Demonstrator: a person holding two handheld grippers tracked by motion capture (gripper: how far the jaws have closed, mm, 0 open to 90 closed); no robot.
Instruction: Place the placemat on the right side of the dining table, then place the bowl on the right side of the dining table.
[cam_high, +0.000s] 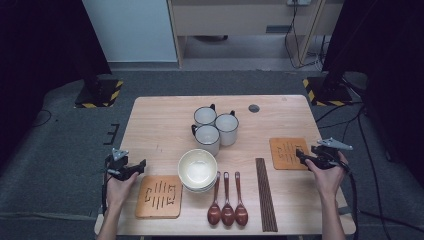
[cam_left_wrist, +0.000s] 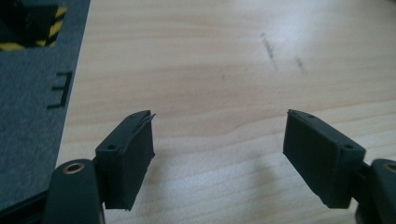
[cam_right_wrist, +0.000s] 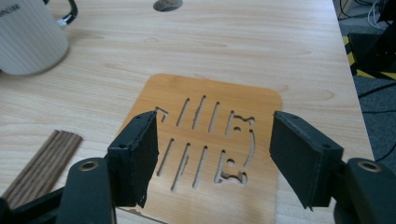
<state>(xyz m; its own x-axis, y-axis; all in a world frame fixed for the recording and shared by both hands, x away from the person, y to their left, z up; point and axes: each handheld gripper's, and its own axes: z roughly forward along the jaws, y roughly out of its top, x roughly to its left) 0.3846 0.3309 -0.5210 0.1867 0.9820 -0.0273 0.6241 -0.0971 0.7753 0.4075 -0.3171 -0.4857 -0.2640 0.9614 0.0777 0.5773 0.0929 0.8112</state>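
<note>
The right claw (cam_right_wrist: 212, 158) is spread above the far-right flat wooden coaster with cut slots (cam_right_wrist: 205, 144); the left claw (cam_left_wrist: 218, 156) is spread over the bare light wooden table (cam_left_wrist: 224, 60), holding nothing

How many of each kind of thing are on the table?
Mugs: 3
Spoons: 3
Wooden mats: 2
Stack of bowls: 1, bowls in it too close to count
Bundle of chopsticks: 1, sticks too fine to count
Total: 10
</note>
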